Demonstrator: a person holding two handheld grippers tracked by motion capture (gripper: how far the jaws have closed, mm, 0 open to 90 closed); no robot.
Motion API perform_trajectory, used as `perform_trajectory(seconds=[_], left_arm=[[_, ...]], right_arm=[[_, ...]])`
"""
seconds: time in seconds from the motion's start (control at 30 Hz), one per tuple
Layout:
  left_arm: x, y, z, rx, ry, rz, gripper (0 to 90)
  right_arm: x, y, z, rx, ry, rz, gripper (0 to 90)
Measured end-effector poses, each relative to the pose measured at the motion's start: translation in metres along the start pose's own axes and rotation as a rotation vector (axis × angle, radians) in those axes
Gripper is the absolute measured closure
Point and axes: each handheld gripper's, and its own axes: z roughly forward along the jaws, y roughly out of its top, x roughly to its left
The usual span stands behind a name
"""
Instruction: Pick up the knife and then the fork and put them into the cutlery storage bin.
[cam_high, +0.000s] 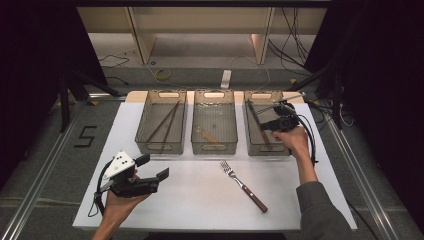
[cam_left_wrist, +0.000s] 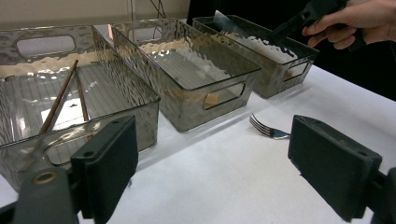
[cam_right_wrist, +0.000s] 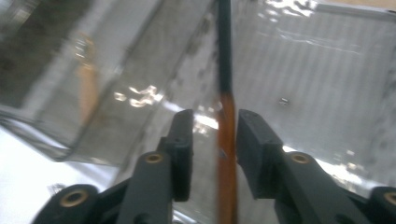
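Note:
A wooden-handled knife slants inside the right clear bin. My right gripper reaches into that bin from the right. In the right gripper view its jaws stand either side of the knife's brown handle, with a clear gap on the left side, so the pads are not pressing on it. My left gripper hovers over the white table at the front left, wide open with nothing between its pads. A fork with a wooden handle lies on the table in front of the bins.
The left bin holds two chopsticks. A wooden spoon lies in the middle bin. The three bins stand side by side at the back of the white tabletop. Dark curtains flank the table.

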Motion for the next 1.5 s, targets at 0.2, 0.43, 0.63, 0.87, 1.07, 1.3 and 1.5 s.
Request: perform_trajectory(seconds=[0.2, 0.43, 0.63, 0.87, 1.07, 1.3, 1.5], left_arm=[[0.0, 0.0, 0.0, 0.001, 0.0, -0.001, 15.7], [0.0, 0.0, 0.0, 0.002, 0.002, -0.001, 15.6], [-0.001, 0.0, 0.001, 0.001, 0.003, -0.001, 15.6], [-0.001, 0.0, 0.0, 0.003, 0.003, 0.0, 15.6], [0.0, 0.0, 0.0, 0.003, 0.004, 0.001, 15.7], [-0.002, 0.0, 0.0, 0.003, -0.001, 0.004, 15.6], [-0.002, 0.0, 0.0, 0.006, 0.0, 0.006, 15.6]], right_arm=[[0.006, 0.0, -0.011, -0.008, 0.013, -0.05, 59.3], [0.023, -0.005, -0.021, 0.007, 0.024, -0.133, 45.0], [0.042, -0.012, -0.03, 0.011, 0.045, -0.212, 36.9], [0.068, -0.026, -0.038, 0.031, 0.06, -0.308, 33.2], [0.081, -0.038, -0.039, 0.042, 0.082, -0.338, 32.6], [0.089, -0.045, -0.037, 0.064, 0.081, -0.361, 30.2], [0.093, -0.051, -0.037, 0.079, 0.086, -0.375, 29.4]])
